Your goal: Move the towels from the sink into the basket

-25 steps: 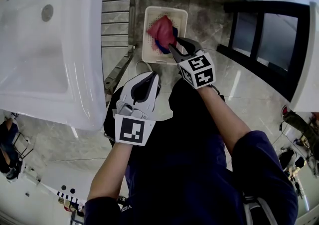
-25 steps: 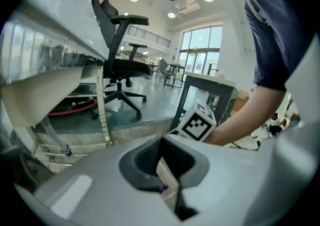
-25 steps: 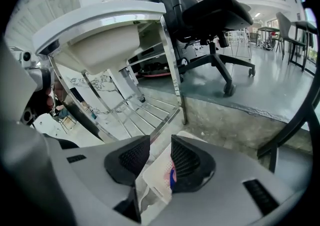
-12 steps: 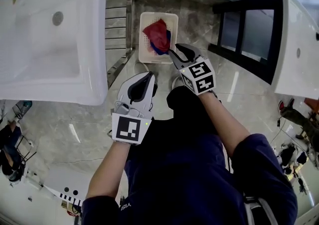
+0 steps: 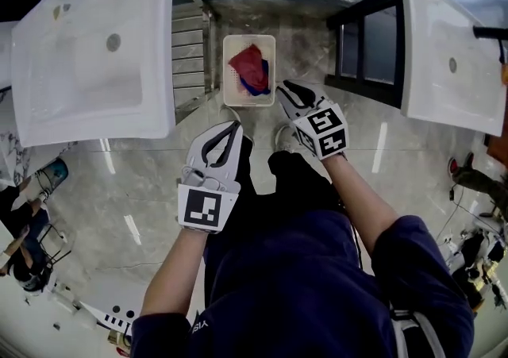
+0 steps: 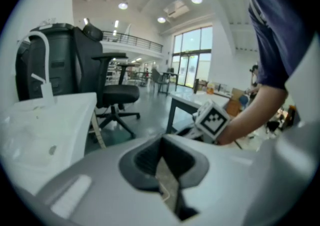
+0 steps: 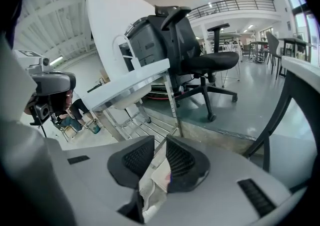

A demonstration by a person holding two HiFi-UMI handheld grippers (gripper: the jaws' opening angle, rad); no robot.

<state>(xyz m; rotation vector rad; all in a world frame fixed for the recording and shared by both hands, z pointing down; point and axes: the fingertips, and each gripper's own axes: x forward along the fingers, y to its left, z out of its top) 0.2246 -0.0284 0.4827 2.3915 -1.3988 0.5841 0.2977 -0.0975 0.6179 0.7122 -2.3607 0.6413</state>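
Fingers of the left gripper (image 5: 236, 126) meet tip to tip, empty. Those of the right gripper (image 5: 284, 88) stand slightly apart, have just been closing, and hold nothing. Just past the right fingertips, well below on the floor, the basket (image 5: 228, 71) holds a red towel (image 5: 251, 67) over a blue towel (image 5: 259, 88). Left of the left fingers, the sink (image 5: 79, 86) looks bare; a careless swing that way could knock its edge.

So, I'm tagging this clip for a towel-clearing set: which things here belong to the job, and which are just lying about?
Job: sink on the left; basket on the floor; red towel and blue towel inside it.
Just around: second sink on the right; black table frame; office chair.
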